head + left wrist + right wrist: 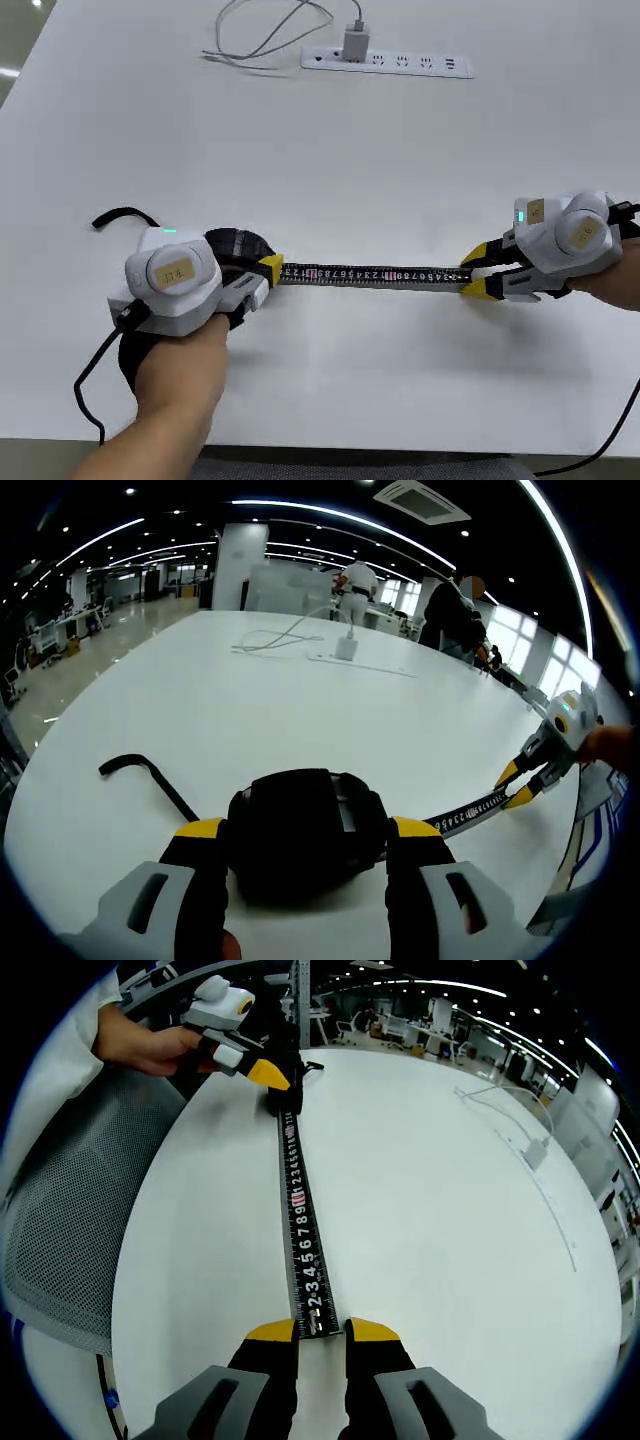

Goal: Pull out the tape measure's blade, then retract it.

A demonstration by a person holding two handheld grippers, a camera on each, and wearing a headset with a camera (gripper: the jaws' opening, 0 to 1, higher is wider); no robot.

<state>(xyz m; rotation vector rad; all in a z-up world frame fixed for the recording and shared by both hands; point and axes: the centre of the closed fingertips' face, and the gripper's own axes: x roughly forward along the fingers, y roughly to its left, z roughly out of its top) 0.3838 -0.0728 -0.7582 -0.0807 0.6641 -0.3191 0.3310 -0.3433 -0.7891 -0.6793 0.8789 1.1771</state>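
A black tape measure case [238, 243] sits on the white table [330, 170], and my left gripper [262, 278] is shut on it. In the left gripper view the case [305, 825] fills the gap between the yellow-tipped jaws of the left gripper [308, 832]. The dark blade [375, 275] runs level to the right, just over the table. My right gripper [476, 272] is shut on the blade's end. In the right gripper view the blade [300, 1210] stretches away from the right gripper [322, 1330] toward the left gripper [250, 1060]. A black wrist strap [125, 215] trails left of the case.
A white power strip [385, 62] with a plugged-in charger [357, 42] and looping cable [265, 30] lies at the table's far side. The table's near edge [350, 452] runs close to my arms. A mesh chair [70, 1210] stands beside the table. People [450, 610] stand beyond the far end.
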